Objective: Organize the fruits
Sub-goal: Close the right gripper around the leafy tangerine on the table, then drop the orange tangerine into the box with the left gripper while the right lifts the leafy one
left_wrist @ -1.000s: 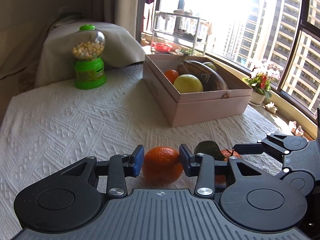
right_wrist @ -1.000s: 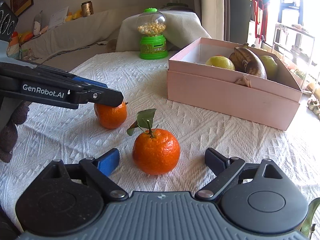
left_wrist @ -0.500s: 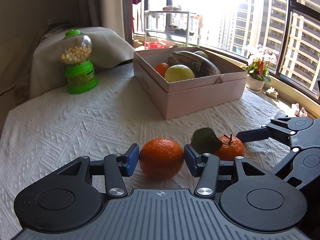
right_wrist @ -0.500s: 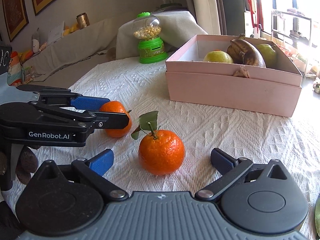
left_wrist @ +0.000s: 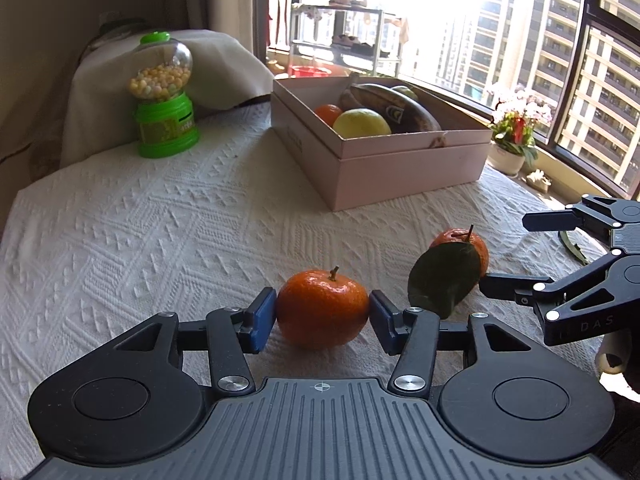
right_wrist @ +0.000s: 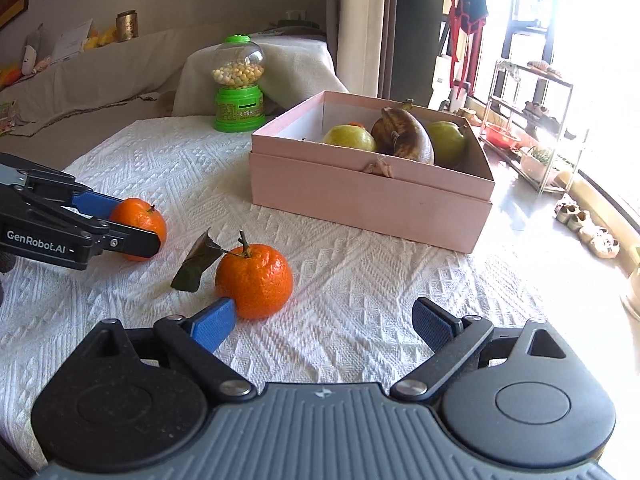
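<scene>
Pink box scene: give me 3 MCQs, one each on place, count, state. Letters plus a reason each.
1. Where does the leafy mandarin lie?
A. in the pink box
B. on the white cloth, by the right claw's left finger
C. beside the green candy dispenser

2. How many mandarins lie on the cloth outside the box?
A. one
B. two
C. four

3. How does the left claw stand?
A. wide open and far from any fruit
B. closed in around a mandarin, pads at its sides
C. shut on a banana

Key: 1 B, the right wrist view shows it on the white cloth, short of the pink box, with the right claw open. 2 B, the leafy one and the plain mandarin. 3 B, the left claw has a blue pad at each side of that fruit.
</scene>
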The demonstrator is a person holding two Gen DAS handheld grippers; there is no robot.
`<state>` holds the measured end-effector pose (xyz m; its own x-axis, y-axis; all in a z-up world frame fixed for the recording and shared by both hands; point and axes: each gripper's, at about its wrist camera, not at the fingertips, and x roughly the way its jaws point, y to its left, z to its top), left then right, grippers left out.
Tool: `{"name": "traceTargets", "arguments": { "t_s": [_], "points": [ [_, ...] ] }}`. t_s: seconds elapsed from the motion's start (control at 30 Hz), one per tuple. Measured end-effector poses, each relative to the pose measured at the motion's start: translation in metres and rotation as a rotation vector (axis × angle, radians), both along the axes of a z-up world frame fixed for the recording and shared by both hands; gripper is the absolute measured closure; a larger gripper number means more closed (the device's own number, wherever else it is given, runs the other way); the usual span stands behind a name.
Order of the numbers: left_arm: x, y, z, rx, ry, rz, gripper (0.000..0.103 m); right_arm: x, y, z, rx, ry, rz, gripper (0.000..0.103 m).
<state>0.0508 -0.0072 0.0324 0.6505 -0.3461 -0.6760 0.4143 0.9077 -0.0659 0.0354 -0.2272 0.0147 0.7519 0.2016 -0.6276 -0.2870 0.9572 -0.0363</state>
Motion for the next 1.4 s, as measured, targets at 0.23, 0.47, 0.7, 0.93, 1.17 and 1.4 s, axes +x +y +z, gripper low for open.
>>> {"name": "traceTargets", "arguments": {
  "t_s": [0.23, 0.47, 0.7, 0.93, 1.17, 1.4],
  "points": [
    [-0.019, 0.011, 0.002, -0.059, 0.059, -0.017, 0.048, 0.004, 0.011, -0.004, 0.065, 0.051, 0.079, 0.008],
    [-0.009, 0.009, -0.004, -0.082, 0.078, 0.033, 0.047, 0.004, 0.019, -0.012, 0.033, 0.068, 0.082, 0.008],
    [0.003, 0.003, -0.004, -0.097, 0.071, 0.058, 0.047, 0.003, 0.018, -0.012, 0.035, 0.066, 0.080, 0.008],
    [0.001, -0.002, -0.007, -0.044, 0.054, 0.053, 0.048, -0.002, 0.019, -0.004, 0.029, 0.007, 0.083, 0.008],
    [0.000, -0.002, -0.007, -0.047, 0.056, 0.057, 0.048, 0.014, 0.025, 0.003, 0.050, 0.002, 0.095, 0.028],
    [0.000, -0.002, -0.007, -0.047, 0.062, 0.058, 0.048, 0.022, 0.027, 0.001, 0.080, 0.051, 0.113, 0.057]
  ]
}}
